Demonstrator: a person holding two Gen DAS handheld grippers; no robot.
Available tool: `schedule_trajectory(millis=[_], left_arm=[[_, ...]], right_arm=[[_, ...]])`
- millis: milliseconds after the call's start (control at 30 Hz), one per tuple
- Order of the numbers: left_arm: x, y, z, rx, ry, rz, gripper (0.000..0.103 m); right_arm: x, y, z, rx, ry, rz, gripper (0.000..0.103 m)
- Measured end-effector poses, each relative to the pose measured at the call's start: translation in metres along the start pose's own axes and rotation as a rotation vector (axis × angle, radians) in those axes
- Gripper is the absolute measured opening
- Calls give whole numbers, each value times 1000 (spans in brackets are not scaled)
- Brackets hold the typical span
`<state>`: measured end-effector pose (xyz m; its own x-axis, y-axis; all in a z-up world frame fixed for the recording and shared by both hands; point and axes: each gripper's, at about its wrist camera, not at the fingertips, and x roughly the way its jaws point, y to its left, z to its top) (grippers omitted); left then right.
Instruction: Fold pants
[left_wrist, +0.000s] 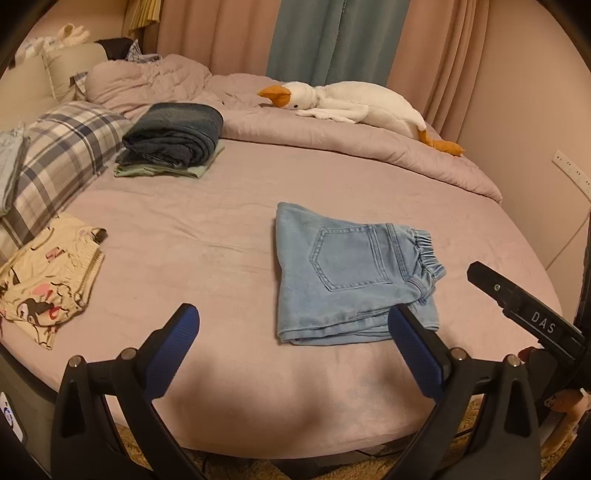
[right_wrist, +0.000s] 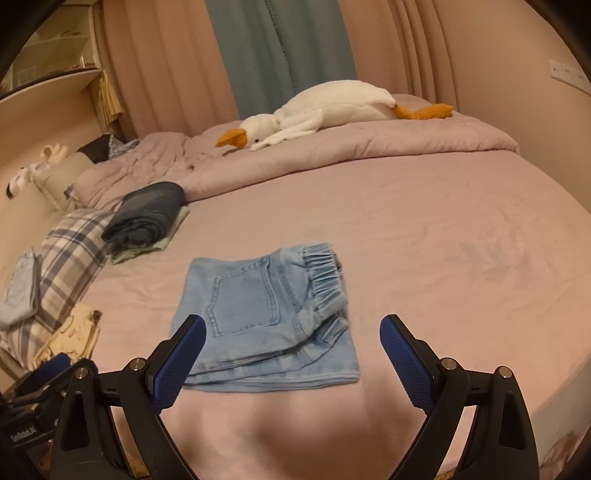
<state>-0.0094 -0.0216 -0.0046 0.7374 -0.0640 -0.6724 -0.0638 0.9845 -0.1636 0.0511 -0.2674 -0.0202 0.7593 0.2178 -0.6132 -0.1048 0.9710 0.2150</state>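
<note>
Light blue denim pants (left_wrist: 351, 273) lie folded into a compact rectangle on the pink bed sheet, back pocket up, elastic waistband to the right. They also show in the right wrist view (right_wrist: 266, 317). My left gripper (left_wrist: 295, 325) is open and empty, held above the bed's near edge, just left of and in front of the pants. My right gripper (right_wrist: 293, 332) is open and empty, hovering just in front of the pants' near edge. A black part of the right gripper shows at the right of the left wrist view (left_wrist: 517, 299).
A stack of folded dark clothes (left_wrist: 173, 138) sits at the back left. A plaid pillow (left_wrist: 62, 162) and a cream printed garment (left_wrist: 48, 280) lie at the left. A white plush goose (left_wrist: 354, 103) rests on the bunched duvet (left_wrist: 332, 129) at the back.
</note>
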Motion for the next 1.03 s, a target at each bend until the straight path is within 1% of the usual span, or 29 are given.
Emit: schedule_trajectory(millis=[300, 1033], left_arm=[[1, -5, -1, 15, -6, 22, 102], [4, -7, -4, 20, 3, 23, 102]], right_arm=[[1, -1, 0, -5, 2, -11, 95], [3, -4, -1, -5, 15, -24, 95]])
